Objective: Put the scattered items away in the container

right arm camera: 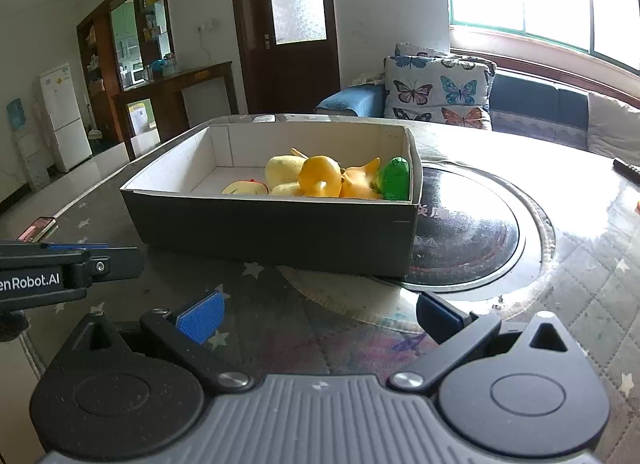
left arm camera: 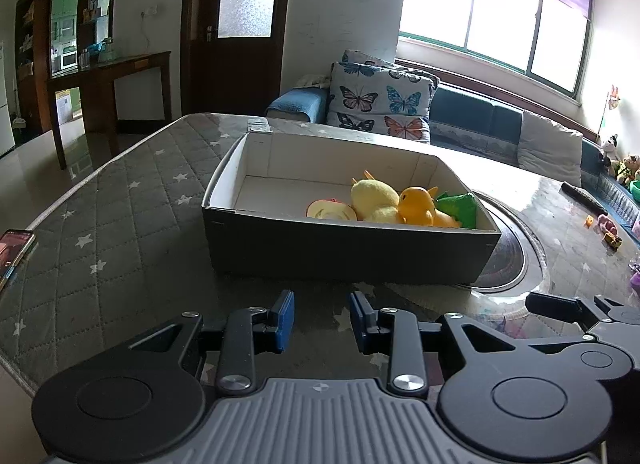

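My left claw (left arm camera: 322, 322) is open with a narrow gap between its blue pads (left arm camera: 285, 320), and nothing sits in that gap. My right claw (right arm camera: 320, 318) is spread wide, also empty; its left pad (right arm camera: 200, 316) faces the camera. Both claws hang low over the counter (left arm camera: 120, 224), on the near side of the box (left arm camera: 344, 248).

The box is dark outside and white inside, and its right end overlaps a dark round inset (right arm camera: 472, 232) in the counter. Contents, grouped at the right end:
- pale yellow plush toy (left arm camera: 374, 194)
- orange duck (left arm camera: 418, 206)
- green item (left arm camera: 460, 206) against the right wall
- round, flat yellow and red piece (left arm camera: 332, 210) by the near wall

A phone (left arm camera: 16, 252) lies at the counter's left edge. A remote (left arm camera: 582, 198) and several small toys (left arm camera: 608, 228) lie on the far right of the counter, well apart from the box.
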`<state>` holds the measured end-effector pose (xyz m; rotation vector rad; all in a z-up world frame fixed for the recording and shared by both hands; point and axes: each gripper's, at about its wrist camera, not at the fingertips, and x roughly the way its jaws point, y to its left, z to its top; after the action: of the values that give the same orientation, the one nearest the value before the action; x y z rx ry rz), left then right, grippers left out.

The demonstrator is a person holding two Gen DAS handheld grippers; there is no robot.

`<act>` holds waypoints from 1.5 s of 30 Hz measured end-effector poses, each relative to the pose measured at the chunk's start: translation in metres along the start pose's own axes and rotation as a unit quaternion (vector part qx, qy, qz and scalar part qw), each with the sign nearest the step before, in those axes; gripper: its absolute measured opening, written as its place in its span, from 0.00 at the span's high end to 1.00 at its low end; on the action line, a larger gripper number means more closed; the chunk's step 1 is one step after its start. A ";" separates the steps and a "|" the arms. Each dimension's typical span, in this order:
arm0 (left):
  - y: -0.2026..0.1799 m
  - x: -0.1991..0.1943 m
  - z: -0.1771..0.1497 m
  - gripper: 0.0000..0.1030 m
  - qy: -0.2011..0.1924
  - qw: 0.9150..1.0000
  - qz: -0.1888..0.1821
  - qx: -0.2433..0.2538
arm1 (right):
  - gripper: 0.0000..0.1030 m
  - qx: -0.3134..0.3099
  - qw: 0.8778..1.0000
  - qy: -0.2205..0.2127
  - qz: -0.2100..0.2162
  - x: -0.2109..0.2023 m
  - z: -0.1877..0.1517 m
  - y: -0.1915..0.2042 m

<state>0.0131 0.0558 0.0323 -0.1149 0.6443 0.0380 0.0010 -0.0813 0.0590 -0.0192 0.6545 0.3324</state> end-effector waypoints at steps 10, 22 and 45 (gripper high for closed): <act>-0.003 0.002 -0.005 0.68 0.001 1.000 0.004 0.002 | 0.00 0.001 1.000 0.003 -0.011 -0.003 -0.003 0.001; -0.007 0.003 -0.010 0.68 0.002 1.000 0.013 0.007 | 0.00 0.001 1.000 0.008 -0.017 -0.004 -0.006 0.002; -0.011 0.014 -0.001 0.68 0.008 1.000 0.017 0.013 | 0.00 0.008 1.000 0.019 -0.015 0.007 -0.001 -0.006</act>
<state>0.0243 0.0445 0.0244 -0.0781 0.6630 0.0621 0.0077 -0.0854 0.0536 -0.0192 0.6949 0.2989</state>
